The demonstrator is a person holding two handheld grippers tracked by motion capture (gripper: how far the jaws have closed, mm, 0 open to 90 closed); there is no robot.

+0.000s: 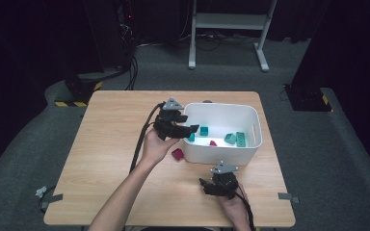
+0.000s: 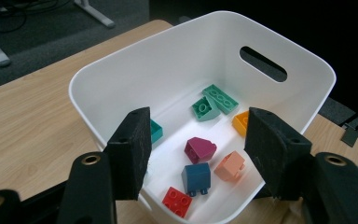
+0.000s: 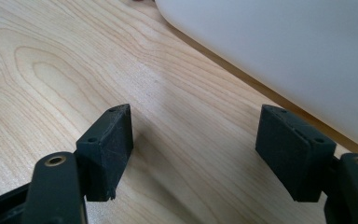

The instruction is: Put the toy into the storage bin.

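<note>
A white bin [image 1: 250, 115] stands on the right half of the wooden table [image 1: 111, 144]. My left gripper [image 1: 194, 129] hovers over the bin's left rim, open, with nothing between its pads. Along its jaws [image 2: 196, 116] I look into the bin [image 2: 121, 65] at several bricks: two green [image 2: 214, 100], an orange [image 2: 240, 122], a magenta [image 2: 199, 149], a dark blue [image 2: 196, 176], a peach [image 2: 230, 166], a red [image 2: 177, 201] and a teal one [image 2: 155, 131]. My right gripper [image 1: 203, 183] rests low in front of the bin, open and empty [image 3: 196, 112] over bare wood.
One magenta brick [image 1: 177, 154] lies on the table just outside the bin's front left corner, under my left hand. The bin wall [image 3: 284, 42] rises close to the right gripper. Beyond the table are a grey floor and a white stand [image 1: 229, 21].
</note>
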